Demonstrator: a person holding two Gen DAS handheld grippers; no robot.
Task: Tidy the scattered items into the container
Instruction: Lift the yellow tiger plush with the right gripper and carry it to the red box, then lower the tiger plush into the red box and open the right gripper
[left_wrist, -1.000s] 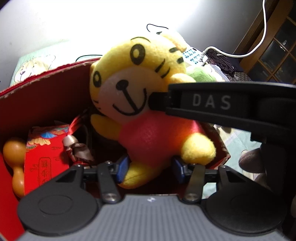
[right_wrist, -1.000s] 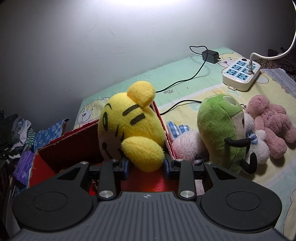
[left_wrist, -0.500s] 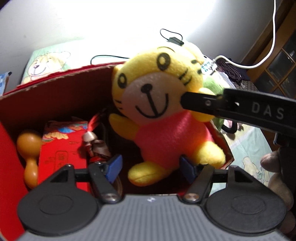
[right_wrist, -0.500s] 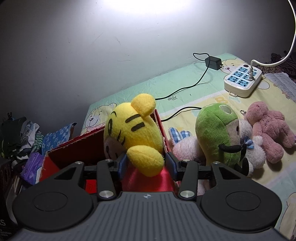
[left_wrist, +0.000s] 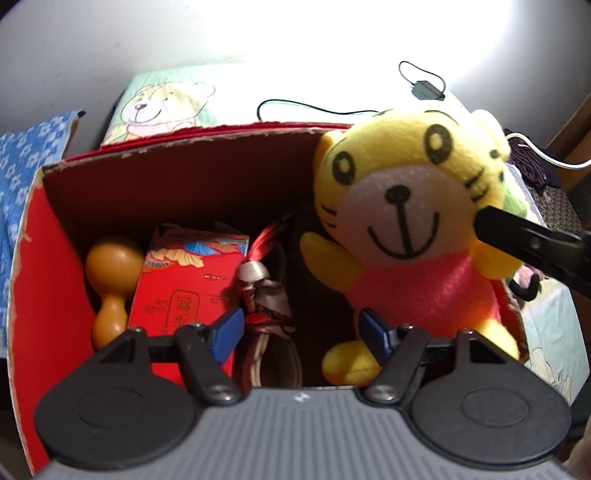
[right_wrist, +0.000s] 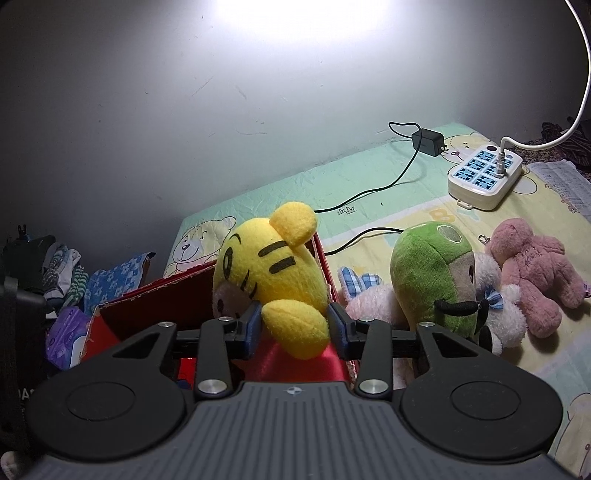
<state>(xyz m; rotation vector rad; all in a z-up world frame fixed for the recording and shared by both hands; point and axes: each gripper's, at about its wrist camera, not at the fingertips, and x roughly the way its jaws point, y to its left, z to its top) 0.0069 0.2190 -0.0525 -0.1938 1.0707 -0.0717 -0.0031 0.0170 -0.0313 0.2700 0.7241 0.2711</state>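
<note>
Yellow tiger toy (left_wrist: 410, 236) sat in the red box (left_wrist: 33, 266), at its right wall. The right hand-held gripper (right_wrist: 293, 326) was wide around its arm; the left hand-held gripper (left_wrist: 301, 332) was wide, empty. Best pull back gently so the toy stays.

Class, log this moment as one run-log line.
tiger plush: in red box | right hand-held gripper: open around its arm | left hand-held gripper: open, empty

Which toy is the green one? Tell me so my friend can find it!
Find the red box on the bed sheet. Right beside it, outside the box, soft toys lie in a heap, and the green plush leans on a fluffy pale one. It is the only green toy, with thin black arms; its neighbour, the teddy, is pink.
</note>
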